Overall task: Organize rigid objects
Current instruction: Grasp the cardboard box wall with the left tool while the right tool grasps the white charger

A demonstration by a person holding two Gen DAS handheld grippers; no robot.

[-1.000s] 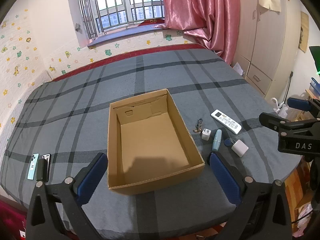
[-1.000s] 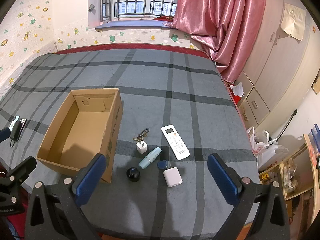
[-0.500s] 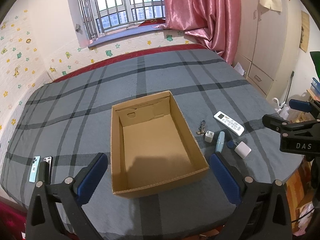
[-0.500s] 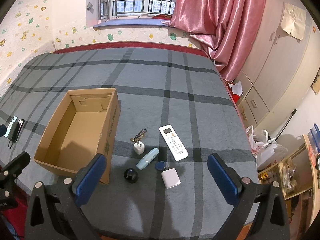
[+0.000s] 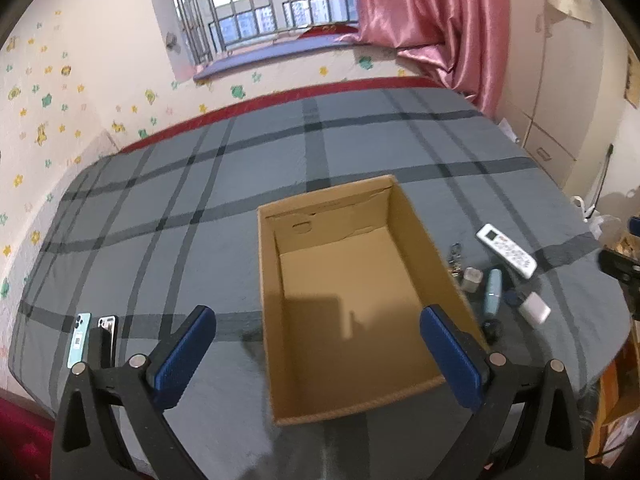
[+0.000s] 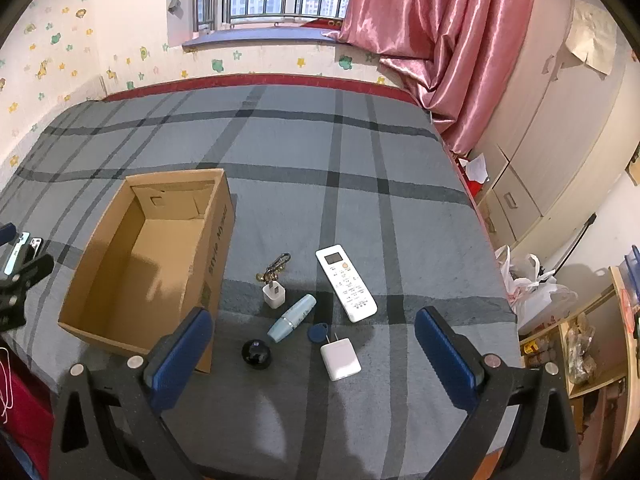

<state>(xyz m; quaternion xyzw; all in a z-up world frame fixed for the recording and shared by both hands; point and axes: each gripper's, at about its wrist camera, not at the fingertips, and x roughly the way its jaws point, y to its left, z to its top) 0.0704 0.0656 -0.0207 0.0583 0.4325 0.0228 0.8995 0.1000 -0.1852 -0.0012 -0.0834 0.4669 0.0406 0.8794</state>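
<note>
An open, empty cardboard box [image 5: 352, 292] [image 6: 148, 264] sits on the grey plaid bed. Right of it lie a white remote [image 6: 346, 283] [image 5: 506, 251], a keyring [image 6: 276, 266], a small white plug [image 6: 274, 295], a light-blue tube [image 6: 292, 318] [image 5: 493, 291], a blue tag [image 6: 317, 333], a larger white charger [image 6: 340, 359] [image 5: 534, 308] and a black round object [image 6: 256, 354]. Two phones [image 5: 93, 336] lie left of the box. My left gripper [image 5: 318, 356] hovers open above the box's near end. My right gripper [image 6: 314, 356] hovers open above the small items.
The bed [image 6: 320, 152] runs back to a stickered wall and a barred window. A pink curtain [image 6: 444, 40] hangs at the right, beside beige cabinets [image 6: 560, 140]. White plastic bags [image 6: 532, 284] and shelves [image 6: 592, 344] stand off the bed's right edge.
The left gripper has shifted left and forward, so the box now sits further right in its view. The right gripper has edged closer to the small items. Both stayed open.
</note>
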